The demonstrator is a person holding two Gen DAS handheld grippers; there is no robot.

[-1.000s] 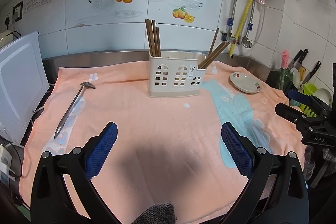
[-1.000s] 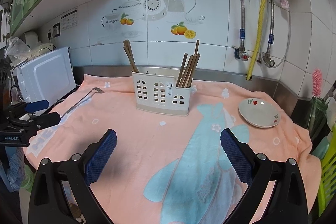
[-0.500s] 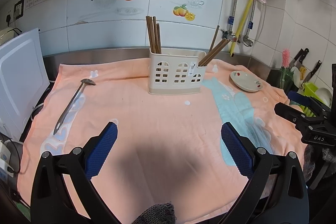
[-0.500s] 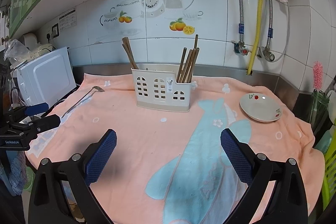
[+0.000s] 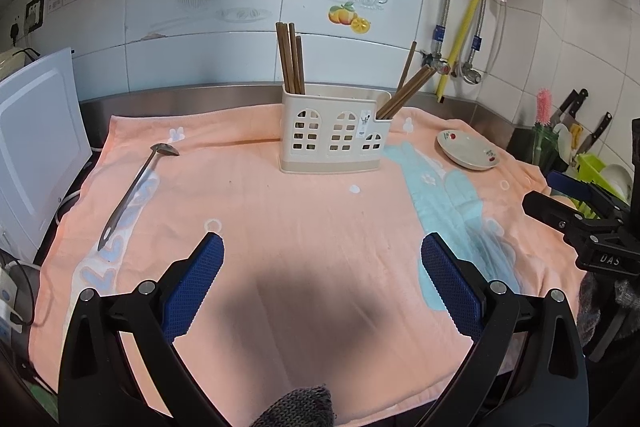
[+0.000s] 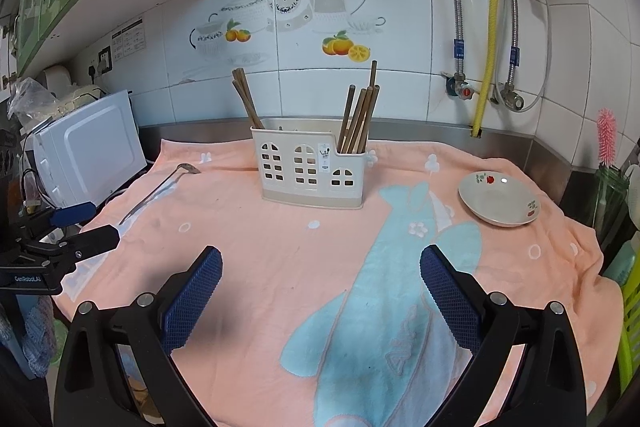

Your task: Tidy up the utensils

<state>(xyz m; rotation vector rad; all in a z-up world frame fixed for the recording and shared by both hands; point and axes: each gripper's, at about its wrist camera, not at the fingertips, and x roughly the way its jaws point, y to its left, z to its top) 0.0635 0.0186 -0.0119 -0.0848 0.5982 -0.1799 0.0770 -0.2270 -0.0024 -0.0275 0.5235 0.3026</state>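
A cream utensil holder (image 5: 332, 135) (image 6: 310, 169) stands upright at the back middle of the pink towel. Brown chopsticks (image 5: 291, 57) (image 6: 245, 101) stand in its left end and more chopsticks (image 5: 406, 89) (image 6: 358, 117) lean in its right end. A metal ladle (image 5: 134, 187) (image 6: 162, 189) lies flat on the towel at the left. My left gripper (image 5: 320, 267) is open and empty over the towel's near middle. My right gripper (image 6: 320, 279) is open and empty over the near side, right of the left one.
A small white dish (image 5: 468, 155) (image 6: 498, 203) with red flowers sits on the towel at the right. A white microwave (image 5: 34, 147) (image 6: 90, 147) stands at the left edge. Knives and a green rack (image 5: 592, 163) are at the far right. The tiled wall lies behind.
Both grippers have drawn back and risen slightly, so the holder looks a little lower and farther. Nothing on the towel has moved.
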